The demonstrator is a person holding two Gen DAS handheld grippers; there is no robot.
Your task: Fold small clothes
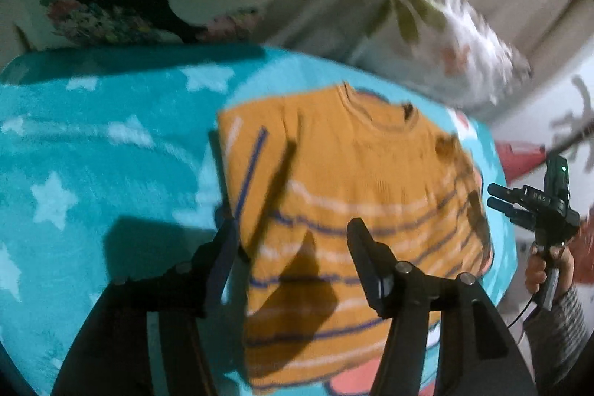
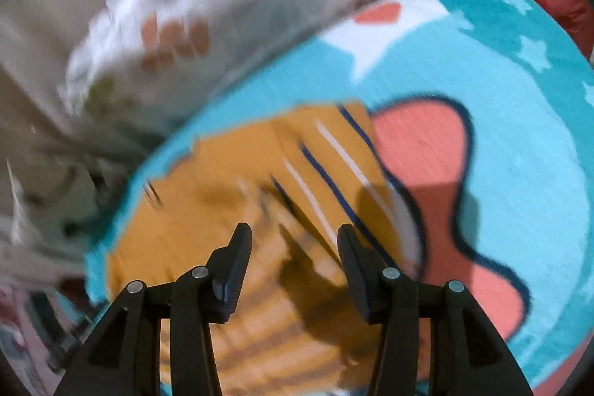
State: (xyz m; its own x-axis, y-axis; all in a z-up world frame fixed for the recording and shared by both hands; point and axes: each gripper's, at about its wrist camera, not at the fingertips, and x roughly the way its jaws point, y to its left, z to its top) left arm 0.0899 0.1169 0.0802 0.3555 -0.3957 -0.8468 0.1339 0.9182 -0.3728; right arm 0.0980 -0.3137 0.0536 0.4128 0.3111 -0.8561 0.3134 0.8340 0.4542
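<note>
Here, a small mustard-orange sweater (image 1: pixel 345 195) w/ navy and white stripes lies flat on a teal star-print blanket (image 1: pixel 92 151), its round collar on the side away from the left wrist cam and both sleeves folded in over the body. The left gripper (image 1: pixel 293 229) hangs over the sweater's lower left part, jaws spread apart and nothing caught between them; the left finger stands at the sweater's left edge, the right finger over its striped middle. The right gripper (image 2: pixel 293 236) sits over the sweater's opposite side, jaws likewise released w/ only cloth below, no fabric pinched. In the left cam, that right gripper (image 1: pixel 527 206) shows just beyond the sweater's right edge, held by a hand (image 1: pixel 549 270) in a grey striped sleeve (image 1: pixel 557 329). Right of the sweater in the right cam, a coral cartoon shape (image 2: pixel 438 166) w/ a dark outline is printed on the blanket, partly under the sweater's hem. A white floral pillow (image 1: pixel 453 36) lies beyond the sweater's collar end, off the blanket. Both views are motion-blurred, so finer knit detail can't be told.
</note>
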